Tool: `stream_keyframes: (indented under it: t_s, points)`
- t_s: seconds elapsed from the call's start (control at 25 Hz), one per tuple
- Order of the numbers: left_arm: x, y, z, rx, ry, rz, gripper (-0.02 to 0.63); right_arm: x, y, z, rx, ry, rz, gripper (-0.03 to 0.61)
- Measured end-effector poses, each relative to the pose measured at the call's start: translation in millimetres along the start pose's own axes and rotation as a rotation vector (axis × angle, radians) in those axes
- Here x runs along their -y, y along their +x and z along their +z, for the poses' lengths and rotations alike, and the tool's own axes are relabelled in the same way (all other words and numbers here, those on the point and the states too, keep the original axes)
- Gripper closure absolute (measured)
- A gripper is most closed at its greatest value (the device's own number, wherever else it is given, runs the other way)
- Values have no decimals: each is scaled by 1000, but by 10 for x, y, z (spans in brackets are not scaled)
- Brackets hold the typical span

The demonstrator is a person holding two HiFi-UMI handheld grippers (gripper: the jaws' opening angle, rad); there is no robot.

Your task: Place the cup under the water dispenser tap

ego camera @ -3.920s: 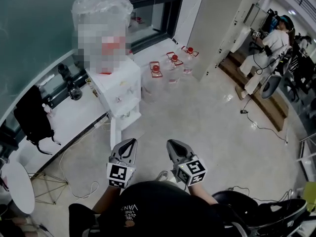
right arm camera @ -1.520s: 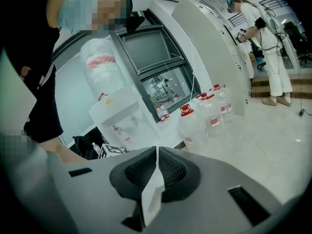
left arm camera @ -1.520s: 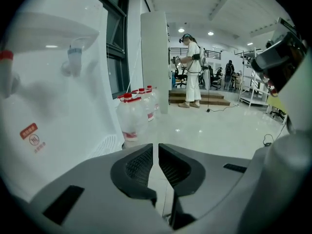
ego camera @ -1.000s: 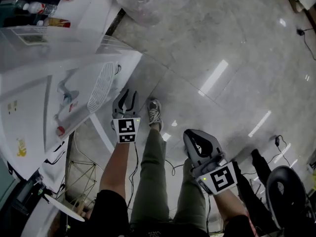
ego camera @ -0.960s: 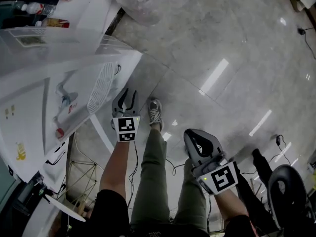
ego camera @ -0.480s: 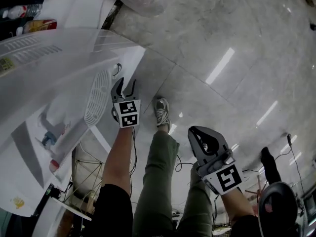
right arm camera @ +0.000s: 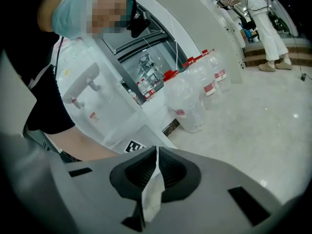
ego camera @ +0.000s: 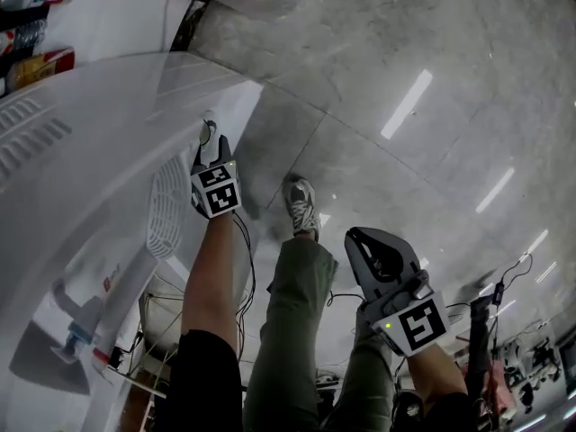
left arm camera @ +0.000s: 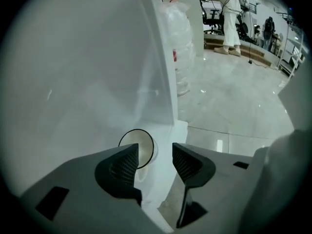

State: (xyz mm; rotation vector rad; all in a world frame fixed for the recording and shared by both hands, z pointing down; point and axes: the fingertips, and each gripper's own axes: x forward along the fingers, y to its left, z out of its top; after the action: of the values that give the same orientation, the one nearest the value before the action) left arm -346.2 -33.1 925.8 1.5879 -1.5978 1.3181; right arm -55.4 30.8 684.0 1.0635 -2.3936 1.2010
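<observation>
Left gripper (left arm camera: 155, 155): jaws opening, pads clear of the white cup (left arm camera: 137, 148), which lies just ahead against the water dispenser (left arm camera: 87, 82) casing. Right gripper (right arm camera: 156, 152): jaws together, empty.

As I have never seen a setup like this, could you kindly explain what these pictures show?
A person wears a head camera and holds a two-jaw gripper in each hand; each gripper carries its own camera. The head view looks down over the person's legs and a shiny floor. The left gripper, jaws opening, points at a cup at the white water dispenser, without gripping it. The right gripper is shut and holds nothing.
</observation>
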Motion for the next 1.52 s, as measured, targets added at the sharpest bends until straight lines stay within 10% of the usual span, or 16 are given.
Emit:
stream_keyframes:
  t_s: [0.52, 0.84, 1.52]
  points:
    - [-39, 403, -92, -85, 205, 20, 402, 190, 211, -193, -19, 41, -28, 534]
    - [15, 457, -108, -122, 280, 6, 537, 228, 216, -221, -28, 42, -39, 534]
    - [441, -155, -261, -153, 276, -113, 554, 79, -295, -29, -2, 12, -31, 534]
